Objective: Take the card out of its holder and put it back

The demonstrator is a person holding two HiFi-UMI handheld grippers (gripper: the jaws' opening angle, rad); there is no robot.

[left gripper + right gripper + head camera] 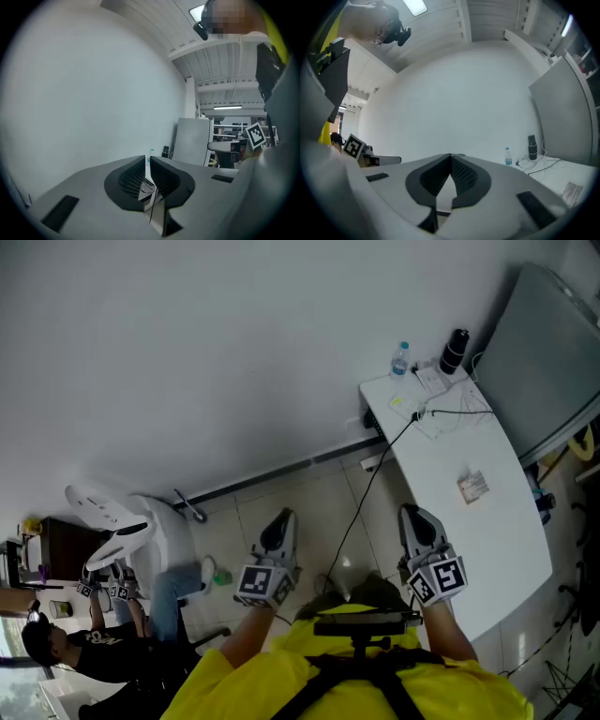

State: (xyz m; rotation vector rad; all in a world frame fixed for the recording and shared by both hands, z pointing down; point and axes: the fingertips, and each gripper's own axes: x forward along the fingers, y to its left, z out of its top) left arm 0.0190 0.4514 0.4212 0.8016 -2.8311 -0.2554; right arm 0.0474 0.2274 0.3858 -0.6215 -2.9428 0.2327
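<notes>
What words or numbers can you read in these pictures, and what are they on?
No text here can be read.
Card on the table: print too small to read.
Bottle label: too blurred to read.
Cube on the left gripper and cube on the right gripper: only black-and-white square patterns, no words.

Yellow shirt point(272, 676), black chest straps point(323, 681); left hand-held gripper point(280, 519) and right hand-held gripper point(414, 514) grey, with ribbed black pads point(132, 180) and black-and-white marker cubes point(262, 584).
</notes>
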